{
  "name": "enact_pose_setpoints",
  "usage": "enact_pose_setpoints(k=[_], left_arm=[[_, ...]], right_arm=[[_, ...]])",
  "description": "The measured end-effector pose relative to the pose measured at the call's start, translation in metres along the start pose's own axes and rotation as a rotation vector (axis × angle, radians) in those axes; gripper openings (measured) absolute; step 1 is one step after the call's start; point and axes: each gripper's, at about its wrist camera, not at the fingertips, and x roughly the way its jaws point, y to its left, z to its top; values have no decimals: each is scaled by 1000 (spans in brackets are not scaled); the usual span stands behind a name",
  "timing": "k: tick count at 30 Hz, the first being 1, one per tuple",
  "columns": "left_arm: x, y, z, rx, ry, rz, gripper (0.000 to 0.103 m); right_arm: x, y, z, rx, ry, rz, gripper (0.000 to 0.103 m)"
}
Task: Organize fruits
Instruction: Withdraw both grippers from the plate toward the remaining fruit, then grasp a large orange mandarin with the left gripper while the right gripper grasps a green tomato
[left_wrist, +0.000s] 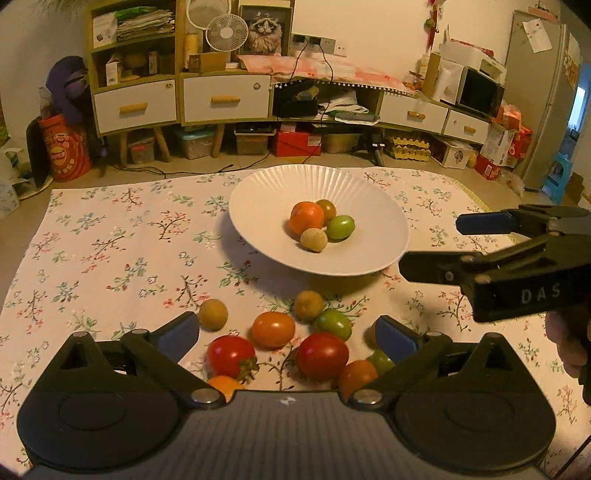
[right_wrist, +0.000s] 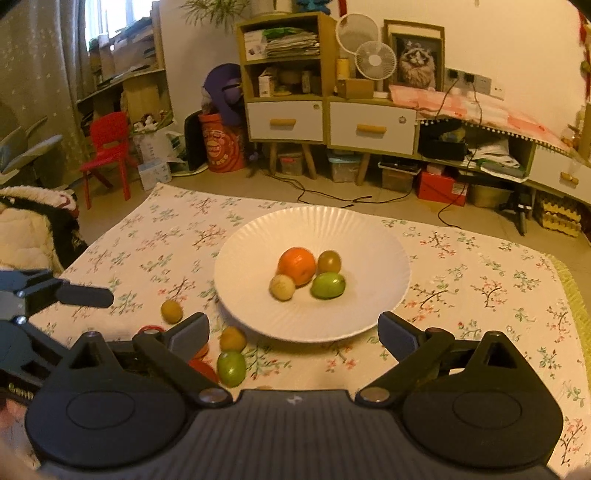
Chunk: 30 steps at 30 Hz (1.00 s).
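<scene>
A white ribbed plate holds several fruits: an orange one, a green one and two small brownish ones. Nearer me, on the flowered cloth, lie several loose fruits, among them two red tomatoes, an orange one and a green one. My left gripper is open above this loose group and holds nothing. My right gripper is open and empty at the near rim of the plate. It also shows in the left wrist view, where the right gripper sits beside the plate.
The flowered cloth covers the table, whose far edge lies just behind the plate. One of the left gripper's fingers reaches in at the left of the right wrist view. Cabinets, boxes and a red chair stand beyond the table.
</scene>
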Motion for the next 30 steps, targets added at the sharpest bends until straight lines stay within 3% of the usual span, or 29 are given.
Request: enact_pose_setpoints(k=[11, 30], left_arm=[[-5, 14, -24, -34, 8, -1, 102], [-4, 32, -60, -5, 22, 50, 102]], right_arm=[[-3, 0, -32, 55, 10, 22, 100], [-5, 22, -67, -34, 67, 37, 101]])
